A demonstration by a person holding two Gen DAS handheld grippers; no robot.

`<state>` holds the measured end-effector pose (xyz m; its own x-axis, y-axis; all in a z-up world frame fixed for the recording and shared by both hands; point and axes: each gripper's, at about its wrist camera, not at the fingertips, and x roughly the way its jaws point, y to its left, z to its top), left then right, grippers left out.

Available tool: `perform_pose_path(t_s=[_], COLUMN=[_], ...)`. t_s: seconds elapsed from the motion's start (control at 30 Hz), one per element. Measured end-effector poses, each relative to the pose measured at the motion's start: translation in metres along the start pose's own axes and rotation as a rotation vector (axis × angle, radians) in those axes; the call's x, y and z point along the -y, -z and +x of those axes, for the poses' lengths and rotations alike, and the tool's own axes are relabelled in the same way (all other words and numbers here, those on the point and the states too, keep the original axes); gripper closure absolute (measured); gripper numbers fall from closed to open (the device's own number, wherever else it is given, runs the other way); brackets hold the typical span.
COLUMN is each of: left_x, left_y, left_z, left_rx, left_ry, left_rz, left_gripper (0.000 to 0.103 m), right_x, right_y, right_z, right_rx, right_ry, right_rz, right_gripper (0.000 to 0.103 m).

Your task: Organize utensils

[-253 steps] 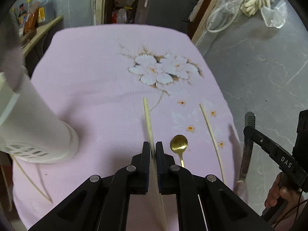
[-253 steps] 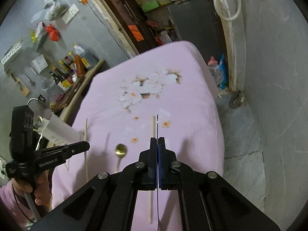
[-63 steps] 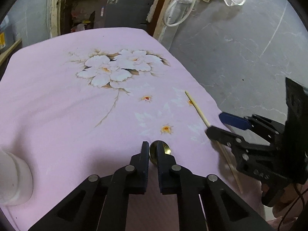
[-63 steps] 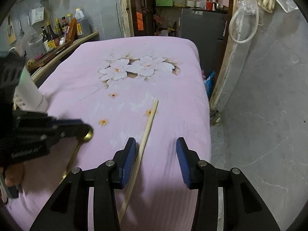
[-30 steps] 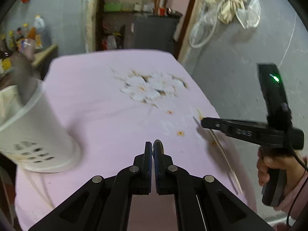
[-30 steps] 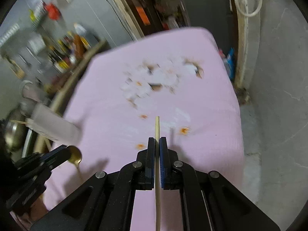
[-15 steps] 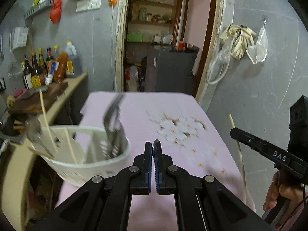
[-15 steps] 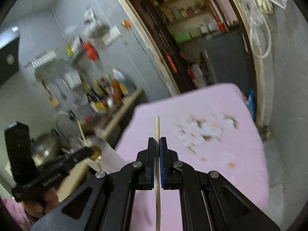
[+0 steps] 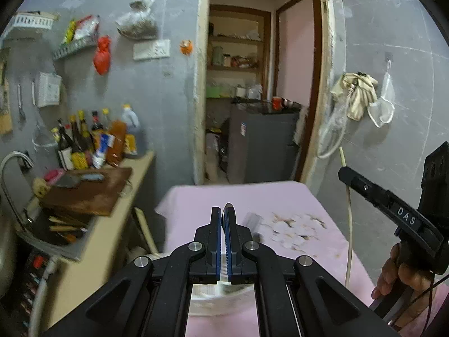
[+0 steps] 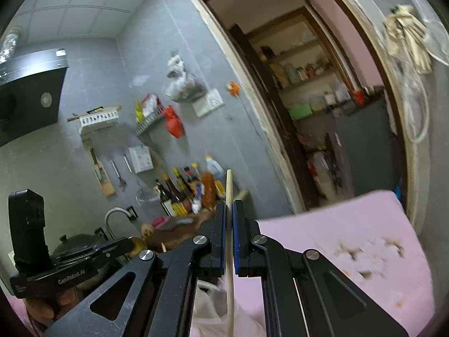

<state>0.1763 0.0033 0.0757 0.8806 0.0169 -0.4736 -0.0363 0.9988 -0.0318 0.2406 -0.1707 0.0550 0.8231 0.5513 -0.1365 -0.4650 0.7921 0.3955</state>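
My left gripper [image 9: 222, 210] is shut on the gold spoon [image 9: 228, 207], whose bowl shows edge-on above the fingertips. It hangs above the white utensil holder [image 9: 221, 297], which is glimpsed through the gripper frame. My right gripper [image 10: 229, 205] is shut on a pale wooden chopstick [image 10: 229, 185] that stands upright between the pads. In the left wrist view the right gripper [image 9: 345, 173] is at the right with the chopstick [image 9: 348, 224] hanging below it. In the right wrist view the left gripper [image 10: 125, 245] is at the lower left, with the spoon [image 10: 139, 243] at its tip.
The table under a pink flowered cloth [image 9: 196, 202] runs toward a doorway with a grey cabinet [image 9: 261, 143]. To the left is a counter with sauce bottles [image 9: 95, 140], a cutting board [image 9: 84, 193] and a sink tap [image 9: 11, 163]. A hand [image 9: 404, 275] holds the right gripper.
Both grippers have risen and tipped upward, each still holding its utensil. The table has dropped low in both views, and the white holder now lies beneath the left gripper.
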Motion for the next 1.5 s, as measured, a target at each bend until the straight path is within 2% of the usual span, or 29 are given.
perform_pose_path(t_s=[0.2,0.37,0.47,0.6,0.73,0.9,1.27,1.5], left_x=[-0.050,-0.081,-0.095,-0.104,-0.106,-0.102,-0.092,-0.093], left_y=[-0.019,-0.024,-0.021,-0.014,-0.006,0.001,0.013,0.018], left_z=[-0.008,-0.002,0.011,0.029,0.045,0.058,0.065,0.066], left_rx=[0.057,0.081,0.073,0.048,0.035,0.006,-0.017,-0.054], left_ry=[-0.087,-0.175,-0.197,-0.203,-0.189,-0.170,-0.168,-0.131], left_rz=[-0.024,-0.023,-0.014,-0.003,0.006,0.019,0.070,0.051], left_gripper=[0.100,0.100,0.100,0.100,0.100,0.100,0.100,0.099], right_x=[-0.041,-0.049,-0.048,-0.048,-0.051,-0.050,-0.047,-0.052], right_y=[-0.008,-0.003,0.007,0.020,0.033,0.045,0.060,0.065], right_z=[0.034,0.058,0.067,0.073,0.083,0.087,0.088,0.085], right_rx=[0.043,0.081,0.103,0.111,0.084,0.069,0.062,0.039], right_ry=[-0.029,-0.004,0.029,0.087,0.142,0.180,0.221,0.211], right_rz=[-0.057,-0.037,-0.019,-0.018,-0.045,-0.056,-0.057,-0.081], right_gripper=[0.099,0.099,0.099,0.099,0.099,0.099,0.099,0.099])
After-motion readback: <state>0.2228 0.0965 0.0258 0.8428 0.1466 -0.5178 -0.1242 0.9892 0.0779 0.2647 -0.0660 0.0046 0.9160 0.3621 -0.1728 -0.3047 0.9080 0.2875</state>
